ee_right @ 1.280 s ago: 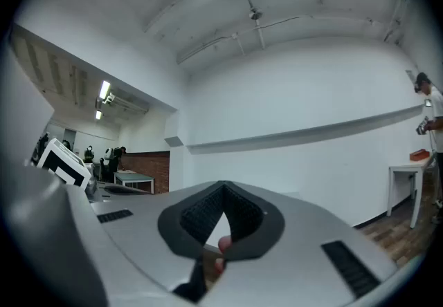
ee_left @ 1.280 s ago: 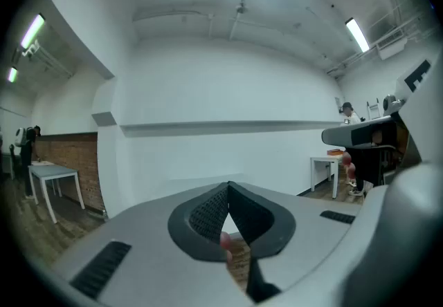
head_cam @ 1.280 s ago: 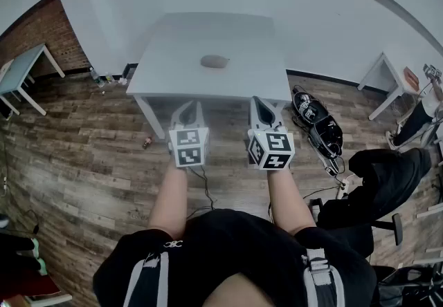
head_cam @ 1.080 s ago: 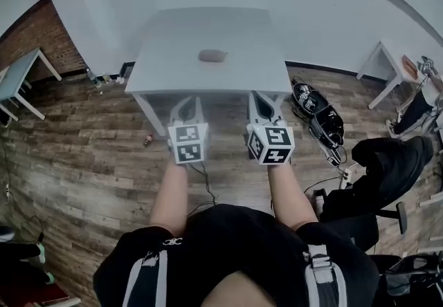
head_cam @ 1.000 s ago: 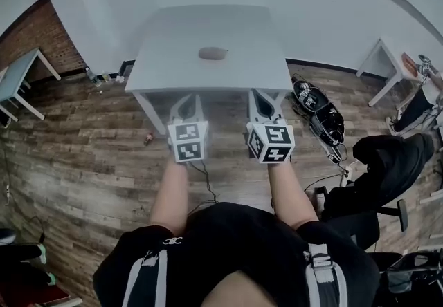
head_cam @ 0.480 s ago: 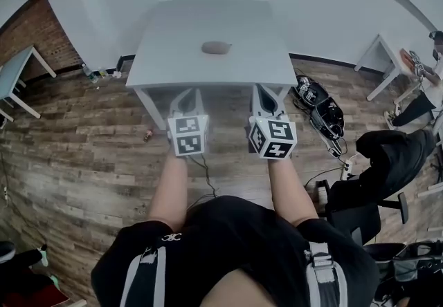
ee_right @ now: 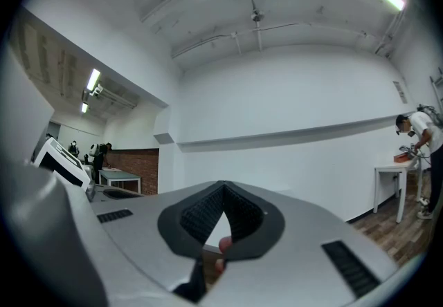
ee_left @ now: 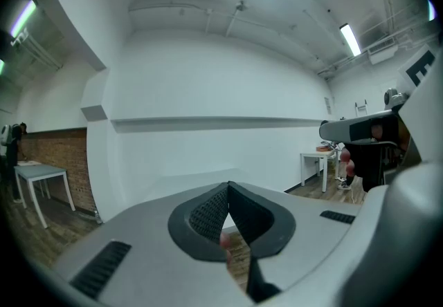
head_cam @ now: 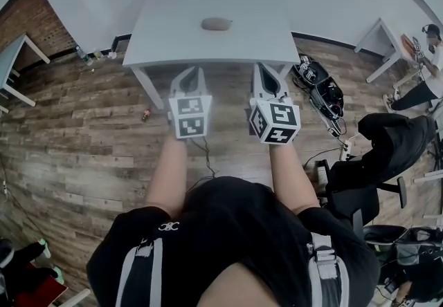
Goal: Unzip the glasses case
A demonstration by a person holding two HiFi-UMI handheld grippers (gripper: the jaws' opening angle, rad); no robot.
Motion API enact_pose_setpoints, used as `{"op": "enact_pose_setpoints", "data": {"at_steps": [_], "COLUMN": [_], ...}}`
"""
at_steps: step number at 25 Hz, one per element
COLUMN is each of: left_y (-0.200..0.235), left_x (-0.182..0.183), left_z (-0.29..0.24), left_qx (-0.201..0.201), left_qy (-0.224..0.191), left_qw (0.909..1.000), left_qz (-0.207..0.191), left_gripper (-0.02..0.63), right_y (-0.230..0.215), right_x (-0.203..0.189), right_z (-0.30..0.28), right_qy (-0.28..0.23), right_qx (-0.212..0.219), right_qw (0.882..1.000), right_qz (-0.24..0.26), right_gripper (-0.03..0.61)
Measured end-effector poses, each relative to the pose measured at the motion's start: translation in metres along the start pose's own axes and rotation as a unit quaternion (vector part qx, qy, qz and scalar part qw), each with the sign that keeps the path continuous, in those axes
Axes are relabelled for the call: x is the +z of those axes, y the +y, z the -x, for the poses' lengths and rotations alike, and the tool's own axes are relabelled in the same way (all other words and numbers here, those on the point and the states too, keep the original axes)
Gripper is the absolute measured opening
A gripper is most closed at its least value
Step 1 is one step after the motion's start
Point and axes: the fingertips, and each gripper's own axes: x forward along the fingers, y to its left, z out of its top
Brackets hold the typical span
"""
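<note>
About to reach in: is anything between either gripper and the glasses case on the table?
Nothing visible does. The glasses case lies alone on the white table; only bare tabletop separates it from the left gripper and right gripper, both shut and empty by the near edge.

You hold your left gripper [head_cam: 188, 75] and right gripper [head_cam: 266, 72] out ahead of you, side by side and slightly apart, both pointing roughly level. Each has its jaws closed tip to tip and empty. Your left forearm [head_cam: 166, 175] and right forearm [head_cam: 288, 174] reach forward, nearly parallel.
</note>
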Motion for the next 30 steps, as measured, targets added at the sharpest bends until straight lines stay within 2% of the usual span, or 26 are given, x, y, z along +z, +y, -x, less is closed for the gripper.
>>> {"op": "enact_pose_setpoints", "data": {"at_steps": [9, 16, 22, 26, 30], "left_y": [0.005, 0.005, 0.009, 0.011, 0.018], "left_x": [-0.009, -0.024, -0.023, -0.026, -0.024], "left_z": [0.012, -0.001, -0.045, -0.084, -0.135], "left_qx": [0.001, 0.002, 0.004, 0.009, 0.022], "left_qy": [0.005, 0.021, 0.026, 0.036, 0.044], "left_qw": [1.0000, 0.9997, 0.9997, 0.9991, 0.9985], "left_qz": [-0.001, -0.013, -0.002, -0.019, -0.023], "left_gripper": [-0.003, -0.003, -0.003, -0.003, -0.003], "right_y": [0.019, 0.010, -0.015, -0.036, -0.061], "right_x": [-0.002, -0.019, -0.028, -0.036, -0.044], "right_z": [0.006, -0.007, -0.049, -0.088, -0.139], "right_qy": [0.000, 0.014, 0.013, 0.013, 0.022], "right_qx": [0.011, 0.015, 0.020, 0.025, 0.039], "right_qw": [1.000, 1.000, 1.000, 0.999, 0.999], "right_qz": [0.007, -0.012, -0.017, -0.028, -0.016], "right_gripper": [0.005, 0.005, 0.005, 0.005, 0.005]}}
